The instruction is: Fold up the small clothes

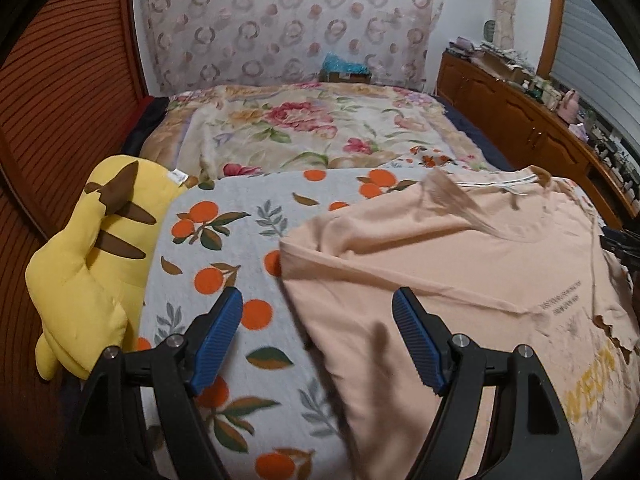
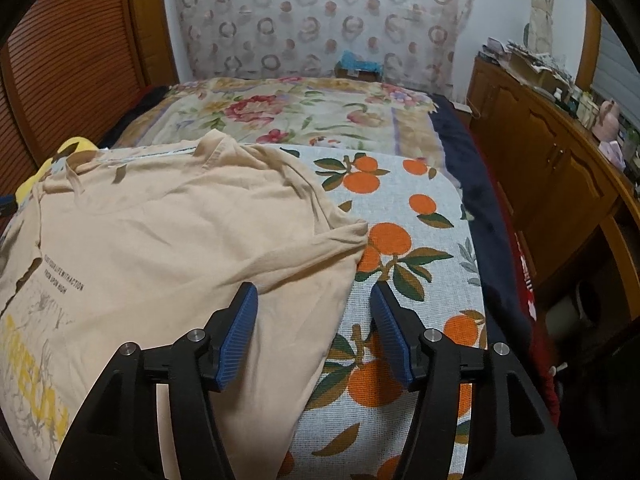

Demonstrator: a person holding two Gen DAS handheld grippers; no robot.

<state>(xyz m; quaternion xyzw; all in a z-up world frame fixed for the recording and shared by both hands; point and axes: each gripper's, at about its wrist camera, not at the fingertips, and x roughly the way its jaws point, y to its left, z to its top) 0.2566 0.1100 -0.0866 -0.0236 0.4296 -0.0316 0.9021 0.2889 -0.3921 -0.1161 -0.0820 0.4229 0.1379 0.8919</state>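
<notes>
Your peach T-shirt (image 2: 168, 248) lies spread face up on the orange-print blanket (image 2: 416, 240) on the bed, collar away from you toward twelve o'clock and hem toward six, so its long axis runs straight up the bed. It looks like thin, limp cotton: light, soft, nothing fragile, but it will sag and wrinkle wherever you leave it unsupported, and a single-layer pinch may drag the layer underneath along. Take it at the edges. Your left gripper (image 1: 318, 334) hangs with jaws wide apart and nothing in them, over the shirt's side edge, with the sleeve at about one o'clock. Your right gripper (image 2: 314, 330) also stands apart and empty, straddling the opposite side edge, with that sleeve tip near one o'clock. The yellow plush toy (image 1: 96, 256) sits at nine o'clock in the left view, clear of the cloth.
</notes>
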